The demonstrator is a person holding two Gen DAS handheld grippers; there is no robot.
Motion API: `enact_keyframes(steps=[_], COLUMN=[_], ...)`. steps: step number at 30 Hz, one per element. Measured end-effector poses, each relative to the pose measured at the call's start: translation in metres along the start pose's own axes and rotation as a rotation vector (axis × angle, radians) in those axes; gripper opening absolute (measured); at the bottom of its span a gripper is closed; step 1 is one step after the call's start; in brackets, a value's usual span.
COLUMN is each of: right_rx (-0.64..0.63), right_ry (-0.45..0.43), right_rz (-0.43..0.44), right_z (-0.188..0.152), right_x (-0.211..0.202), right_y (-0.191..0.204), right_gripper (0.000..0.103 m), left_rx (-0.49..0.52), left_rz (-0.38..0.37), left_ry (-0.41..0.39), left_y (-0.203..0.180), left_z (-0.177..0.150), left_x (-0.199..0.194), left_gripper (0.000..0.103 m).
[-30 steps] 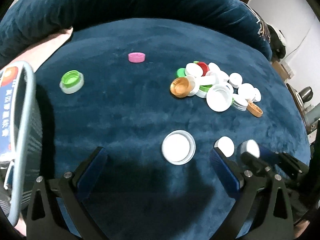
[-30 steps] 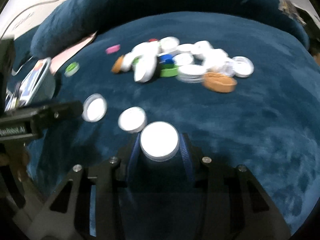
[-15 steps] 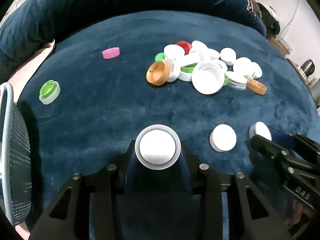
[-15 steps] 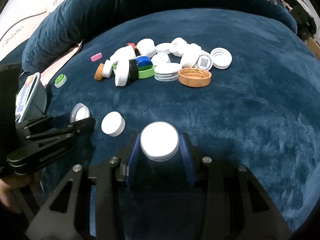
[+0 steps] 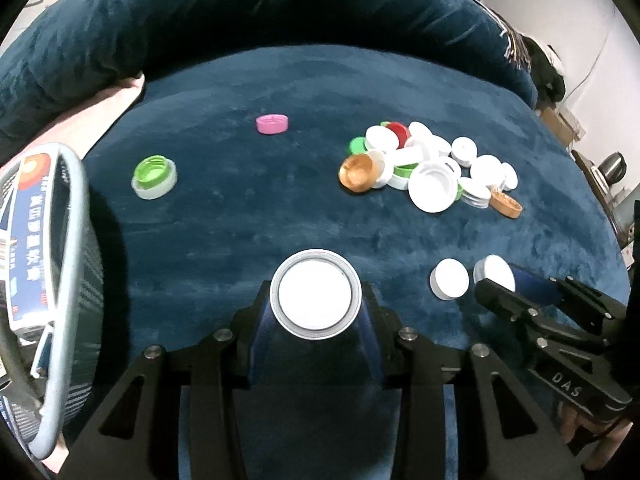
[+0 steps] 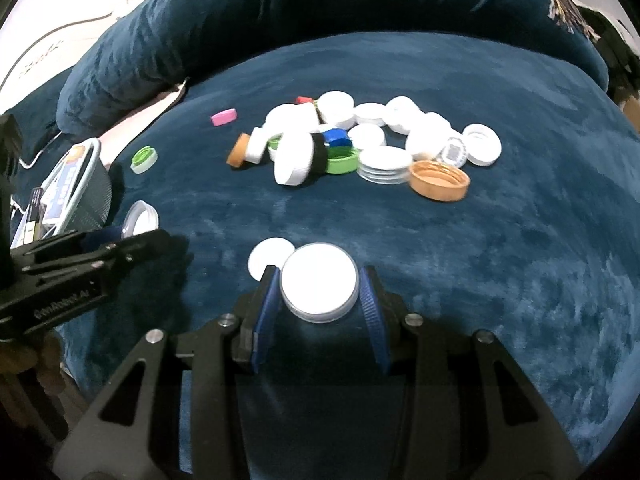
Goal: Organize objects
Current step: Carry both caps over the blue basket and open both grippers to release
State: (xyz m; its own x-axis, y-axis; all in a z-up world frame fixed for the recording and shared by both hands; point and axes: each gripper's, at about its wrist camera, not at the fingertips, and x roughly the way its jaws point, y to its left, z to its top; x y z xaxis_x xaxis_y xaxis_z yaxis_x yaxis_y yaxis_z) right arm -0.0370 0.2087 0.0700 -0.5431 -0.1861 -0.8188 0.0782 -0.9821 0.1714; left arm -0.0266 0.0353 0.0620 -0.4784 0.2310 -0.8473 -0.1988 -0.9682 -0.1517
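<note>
My left gripper (image 5: 316, 308) is shut on a white lid with a clear rim (image 5: 315, 299), held just above the blue velvet surface (image 5: 240, 216). My right gripper (image 6: 319, 294) holds a white cap (image 6: 319, 282) between its blue pads, with a small gap on the right side. A loose white cap (image 6: 267, 258) lies just left of it and also shows in the left wrist view (image 5: 449, 290). A pile of white, green, red, blue and orange caps (image 6: 360, 148) lies further back, also in the left wrist view (image 5: 428, 172).
A pink cap (image 5: 272, 124) and a green-and-white cap (image 5: 154, 176) lie apart at the back left. A mesh basket with a printed box (image 5: 48, 248) stands at the left edge. A dark blue cushion (image 5: 280, 12) rings the back.
My left gripper closed on the white lid with the clear rim and lifted it. My right gripper, still holding its white cap, moved close beside the loose white cap.
</note>
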Motion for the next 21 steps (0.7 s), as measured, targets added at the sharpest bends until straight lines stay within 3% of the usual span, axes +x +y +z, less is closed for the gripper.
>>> enact_keyframes(steps=[10, 21], right_rx=[-0.045, -0.134], right_ry=[-0.023, -0.1], right_rz=[0.034, 0.163], right_z=[0.013, 0.061], right_x=[-0.011, -0.025], right_y=[0.034, 0.124], right_gripper=[0.042, 0.042], left_rx=[-0.066, -0.272], left_rz=[-0.017, 0.083], left_ry=[-0.105, -0.259], left_y=[0.03, 0.142], left_z=[0.01, 0.027], left_x=[-0.046, -0.117], left_gripper=[0.041, 0.041])
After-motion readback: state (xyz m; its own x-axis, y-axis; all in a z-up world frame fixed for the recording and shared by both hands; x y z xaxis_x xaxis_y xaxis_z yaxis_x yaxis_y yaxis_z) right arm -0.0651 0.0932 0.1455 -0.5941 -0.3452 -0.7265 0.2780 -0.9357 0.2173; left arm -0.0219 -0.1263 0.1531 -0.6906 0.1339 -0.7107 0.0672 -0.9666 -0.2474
